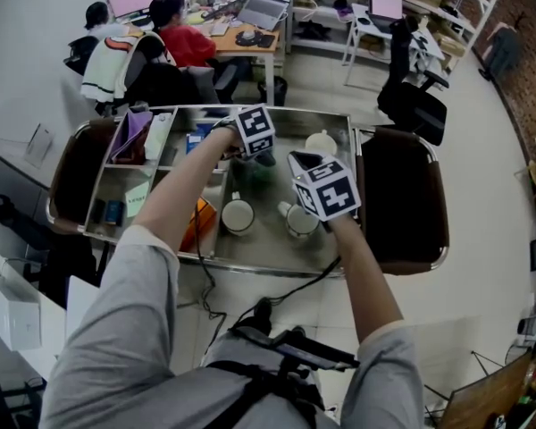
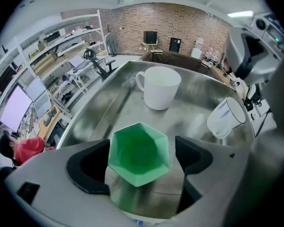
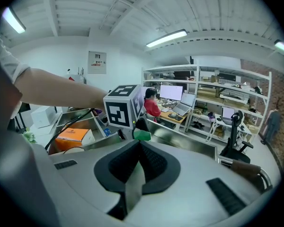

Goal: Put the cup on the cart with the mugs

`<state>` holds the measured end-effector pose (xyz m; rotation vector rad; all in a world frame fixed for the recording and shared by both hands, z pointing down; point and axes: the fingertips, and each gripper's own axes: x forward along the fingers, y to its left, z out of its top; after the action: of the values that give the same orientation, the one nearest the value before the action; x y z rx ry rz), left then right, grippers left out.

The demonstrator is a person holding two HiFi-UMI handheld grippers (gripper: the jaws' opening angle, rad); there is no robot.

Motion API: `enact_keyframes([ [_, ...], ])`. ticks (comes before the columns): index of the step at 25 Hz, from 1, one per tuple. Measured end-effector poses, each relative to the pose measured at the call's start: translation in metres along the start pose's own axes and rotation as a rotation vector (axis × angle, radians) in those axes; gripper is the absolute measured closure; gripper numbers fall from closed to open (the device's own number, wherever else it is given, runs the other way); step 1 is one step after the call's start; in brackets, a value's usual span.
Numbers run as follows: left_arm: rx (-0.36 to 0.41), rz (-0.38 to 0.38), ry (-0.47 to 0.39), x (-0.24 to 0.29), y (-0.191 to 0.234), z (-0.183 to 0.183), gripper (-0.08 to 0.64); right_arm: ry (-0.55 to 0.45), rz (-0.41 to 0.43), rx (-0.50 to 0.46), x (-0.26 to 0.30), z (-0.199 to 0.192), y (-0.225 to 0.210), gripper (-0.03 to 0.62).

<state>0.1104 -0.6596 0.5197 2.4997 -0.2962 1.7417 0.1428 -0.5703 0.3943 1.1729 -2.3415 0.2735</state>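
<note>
Left gripper view showed the left gripper [image 2: 141, 161] with jaws apart around the green cup [image 2: 138, 150], standing on the cart [image 2: 106, 105] near a mug [image 2: 158, 86]; a crooked lift-off could snag its rim and tip it, while the right gripper [image 3: 136, 150] hung closed, empty

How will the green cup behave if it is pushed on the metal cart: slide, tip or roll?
The cup looks thin and plastic, so probably light and not fragile. Its flat sides should stop rolling if it tips. On the smooth steel cart it may slide easily.
</note>
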Motion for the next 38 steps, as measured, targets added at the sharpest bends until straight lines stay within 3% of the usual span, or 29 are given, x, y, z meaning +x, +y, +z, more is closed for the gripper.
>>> enact_keyframes([
  [18, -0.011, 0.152, -0.058, -0.054, -0.021, 0.005, 0.143, -0.029, 0.0, 0.019, -0.029, -0.009, 0.006, 0.584],
  [24, -0.029, 0.294, -0.203, -0.092, -0.038, 0.02, 0.367, -0.06, 0.005, 0.022, -0.055, -0.007, 0.012, 0.584],
  [29, -0.138, 0.368, -0.315, -0.124, -0.073, 0.015, 0.547, -0.099, 0.02, 0.044, -0.082, -0.009, 0.017, 0.584],
  [33, -0.263, 0.467, -0.388, -0.151, -0.102, -0.006, 0.555, -0.135, 0.034, 0.053, -0.102, -0.014, 0.023, 0.584],
  [38, -0.395, 0.569, -0.55, -0.187, -0.151, -0.022, 0.557, -0.166, 0.057, 0.041, -0.137, -0.025, 0.036, 0.584],
])
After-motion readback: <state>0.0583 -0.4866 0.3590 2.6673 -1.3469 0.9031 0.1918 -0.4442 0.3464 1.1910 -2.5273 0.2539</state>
